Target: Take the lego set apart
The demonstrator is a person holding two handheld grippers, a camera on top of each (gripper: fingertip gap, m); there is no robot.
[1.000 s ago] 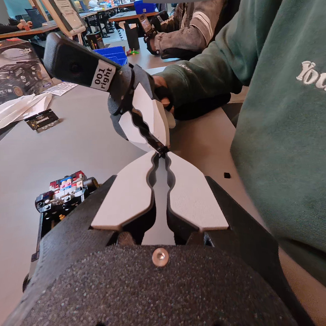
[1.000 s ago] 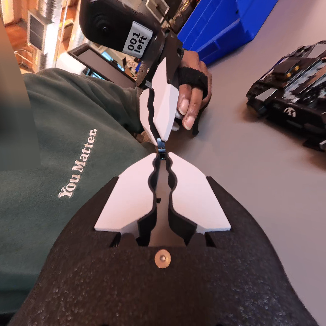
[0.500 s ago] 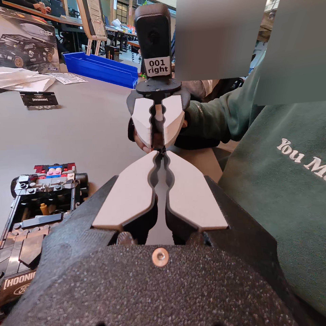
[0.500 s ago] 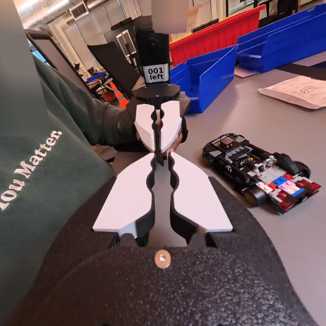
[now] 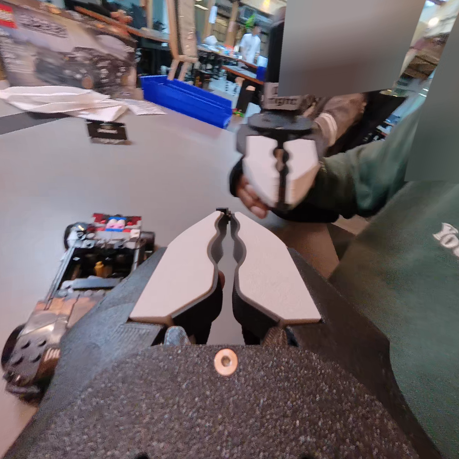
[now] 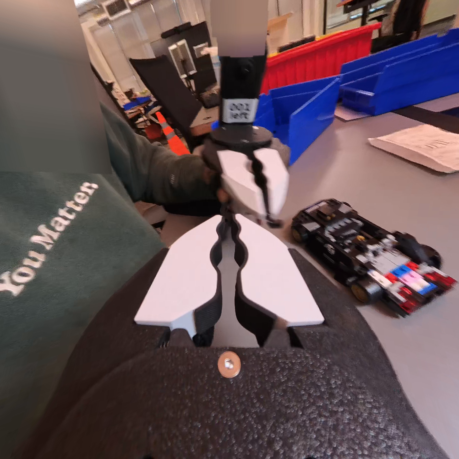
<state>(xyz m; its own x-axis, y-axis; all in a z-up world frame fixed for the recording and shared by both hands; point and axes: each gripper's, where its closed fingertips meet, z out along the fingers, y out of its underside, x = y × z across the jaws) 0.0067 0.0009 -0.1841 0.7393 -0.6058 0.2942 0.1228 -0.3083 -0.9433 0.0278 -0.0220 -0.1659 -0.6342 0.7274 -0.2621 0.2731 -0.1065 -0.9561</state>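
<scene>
A black lego car with red, blue and pink bricks at one end stands on the grey table, left in the left wrist view (image 5: 99,250) and right in the right wrist view (image 6: 360,248). My left gripper (image 5: 226,214) is shut on a small black lego piece (image 5: 222,210), held above the table; both show in the right wrist view (image 6: 270,219). My right gripper (image 6: 227,218) is shut with a small dark piece (image 6: 226,211) at its tips, blurred. It hovers to the right of the left gripper (image 5: 282,205), apart from it.
Blue bins (image 6: 310,116) and a red one (image 6: 318,57) stand at the table's far side. A paper sheet (image 6: 417,146), white bags (image 5: 49,99), the set's box (image 5: 67,57) and a black plate (image 5: 106,131) lie around. The person's green sweatshirt (image 5: 397,298) is close. The grippers are tip to tip, or close to it. The black plate (image 5: 106,131) is about equally far from each gripper, around 35 cm.
The two grippers met tip to tip on one small piece before. They have now pulled apart, the right gripper moving away to the right, the left keeping a black piece.
</scene>
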